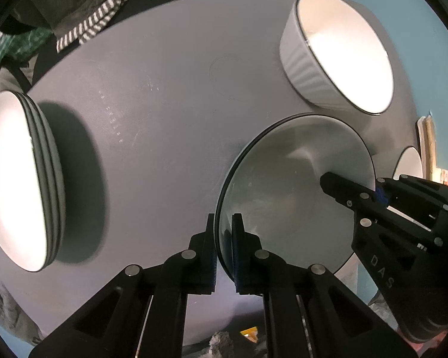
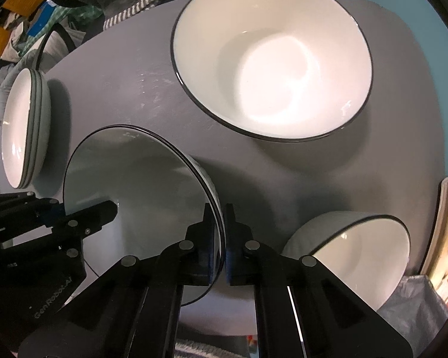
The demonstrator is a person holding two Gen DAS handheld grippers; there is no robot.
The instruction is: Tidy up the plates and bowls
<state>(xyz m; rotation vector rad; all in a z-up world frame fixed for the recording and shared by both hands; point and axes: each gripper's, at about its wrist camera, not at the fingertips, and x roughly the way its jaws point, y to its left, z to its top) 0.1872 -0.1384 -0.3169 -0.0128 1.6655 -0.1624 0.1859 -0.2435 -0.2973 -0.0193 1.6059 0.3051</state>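
A white plate with a dark rim [image 1: 295,194] [image 2: 134,185] lies on the round grey table [image 1: 164,104] [image 2: 119,89]. My left gripper [image 1: 224,238] [image 2: 62,211] is shut on one edge of its rim, one pad above and one below. My right gripper [image 2: 222,226] [image 1: 376,191] is shut on the opposite edge of the same plate. A stack of like plates [image 1: 21,179] [image 2: 21,128] sits at the table's left edge. A large white bowl [image 1: 343,50] [image 2: 271,59] stands beyond the plate. A smaller white bowl [image 2: 364,253] [image 1: 409,164] stands to the right.
A striped cloth [image 1: 95,21] [image 2: 140,3] and dark clutter lie past the table's far edge. Stacked boards or books [image 2: 445,232] stand off the table's right side. Bare grey tabletop lies between the plate stack and the held plate.
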